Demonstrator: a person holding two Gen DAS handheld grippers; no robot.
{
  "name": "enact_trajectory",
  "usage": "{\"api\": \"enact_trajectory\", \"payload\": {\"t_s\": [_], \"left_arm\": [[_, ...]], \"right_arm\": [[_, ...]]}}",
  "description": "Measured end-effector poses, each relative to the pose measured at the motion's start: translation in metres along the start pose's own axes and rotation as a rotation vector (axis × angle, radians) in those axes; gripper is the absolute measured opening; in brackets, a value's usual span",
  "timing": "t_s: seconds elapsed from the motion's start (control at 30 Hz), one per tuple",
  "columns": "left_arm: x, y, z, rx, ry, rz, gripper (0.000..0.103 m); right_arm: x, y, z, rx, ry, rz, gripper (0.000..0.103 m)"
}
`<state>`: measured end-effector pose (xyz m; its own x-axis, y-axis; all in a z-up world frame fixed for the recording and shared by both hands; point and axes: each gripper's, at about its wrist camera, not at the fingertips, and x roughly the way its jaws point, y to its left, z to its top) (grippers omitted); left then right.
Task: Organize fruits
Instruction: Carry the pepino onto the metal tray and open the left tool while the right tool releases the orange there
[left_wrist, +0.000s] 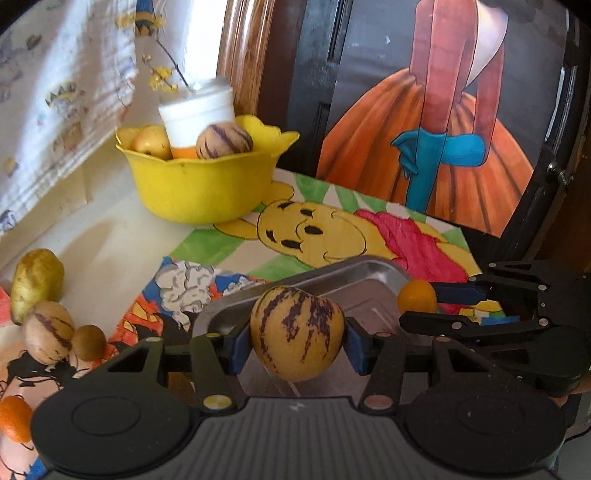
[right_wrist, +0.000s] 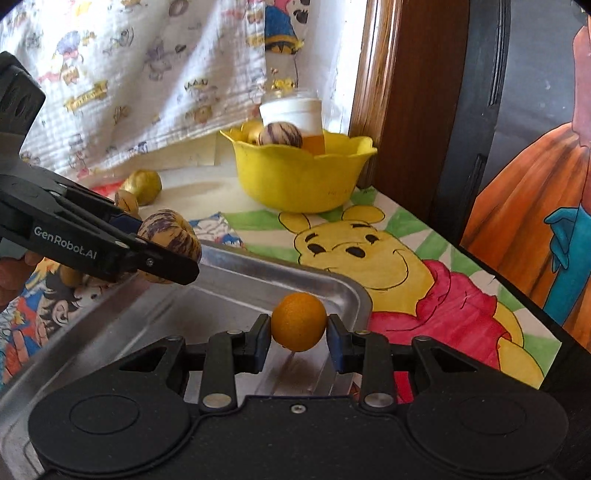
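Together, 2 grippers hang over a steel tray (right_wrist: 155, 314) on the desk: the left gripper (left_wrist: 297, 341) clamps a striped melon (left_wrist: 295, 334), the right gripper (right_wrist: 298, 328) pinches a small orange (right_wrist: 298, 322), apparently for sorting into it.

Home setting, likely a living or kid's room. Cartoon-print curtain (right_wrist: 122, 92), hand-coloured cartoon drawings (right_wrist: 373, 254) covering the table, wooden door frame (right_wrist: 402, 92), yellow fruit bowl (left_wrist: 199, 184).

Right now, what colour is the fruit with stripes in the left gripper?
Yellow with purple streaks; the striped fruit shows best in the left wrist view.
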<state>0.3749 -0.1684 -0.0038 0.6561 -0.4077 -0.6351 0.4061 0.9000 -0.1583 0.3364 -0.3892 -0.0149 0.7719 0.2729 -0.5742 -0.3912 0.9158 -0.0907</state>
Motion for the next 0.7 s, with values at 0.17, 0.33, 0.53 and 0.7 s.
{"api": "enact_trajectory", "payload": {"t_s": [0.17, 0.33, 0.53, 0.7], "left_arm": [[0.012, 0.003, -0.001, -0.004, 0.023, 0.017, 0.056], [0.018, 0.004, -0.003, 0.005, 0.031, 0.029, 0.056], [0.022, 0.002, -0.001, 0.009, 0.044, 0.033, 0.057], [0.023, 0.002, -0.001, 0.012, 0.045, 0.034, 0.057]], "right_arm": [[0.008, -0.001, -0.002, 0.000, 0.012, 0.001, 0.035], [0.014, -0.001, -0.002, 0.003, 0.017, 0.003, 0.035], [0.016, 0.000, -0.002, -0.003, 0.012, 0.001, 0.035], [0.016, 0.001, -0.002, -0.005, 0.009, 0.000, 0.035]]}}
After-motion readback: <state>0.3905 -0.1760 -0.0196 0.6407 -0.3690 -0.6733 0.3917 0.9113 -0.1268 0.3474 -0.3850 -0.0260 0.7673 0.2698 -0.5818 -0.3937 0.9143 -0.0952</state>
